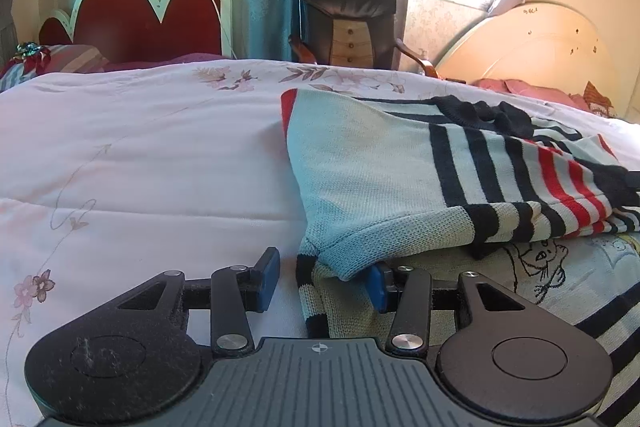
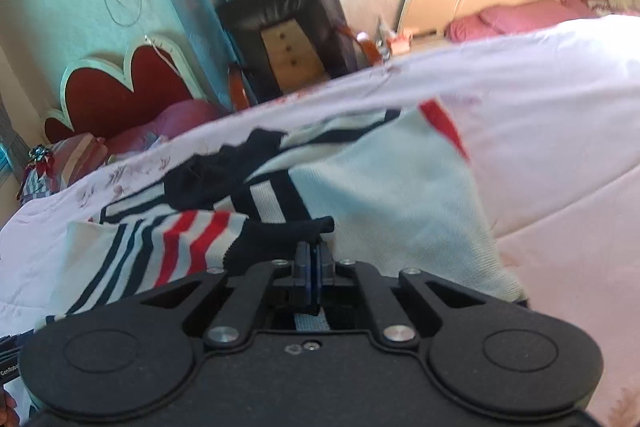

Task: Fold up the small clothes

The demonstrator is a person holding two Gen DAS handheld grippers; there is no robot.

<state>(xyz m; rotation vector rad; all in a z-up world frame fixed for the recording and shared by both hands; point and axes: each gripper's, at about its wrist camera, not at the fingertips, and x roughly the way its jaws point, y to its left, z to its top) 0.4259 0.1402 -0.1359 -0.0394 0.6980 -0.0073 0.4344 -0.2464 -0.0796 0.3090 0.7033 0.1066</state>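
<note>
A small knitted sweater (image 1: pixel 380 163), pale blue-grey with navy and red stripes, lies partly folded on the bed. My left gripper (image 1: pixel 322 277) sits low at the sweater's near left corner with its jaws apart. A striped cuff (image 1: pixel 310 291) lies between its blue pads (image 1: pixel 267 279) without being pressed, and a fold of the knit drapes over the right pad. In the right wrist view the sweater (image 2: pixel 392 187) spreads ahead. My right gripper (image 2: pixel 314 253) is shut, its pads pinching the sweater's dark navy edge (image 2: pixel 288 231).
A white floral quilt (image 1: pixel 140 167) covers the bed. A cartoon-print cloth (image 1: pixel 560 275) lies under the sweater at the right. Behind the bed stand a red headboard (image 1: pixel 132 15), a dark armchair (image 1: pixel 348 19), a cream headboard (image 1: pixel 532 47) and pink pillows (image 2: pixel 516 17).
</note>
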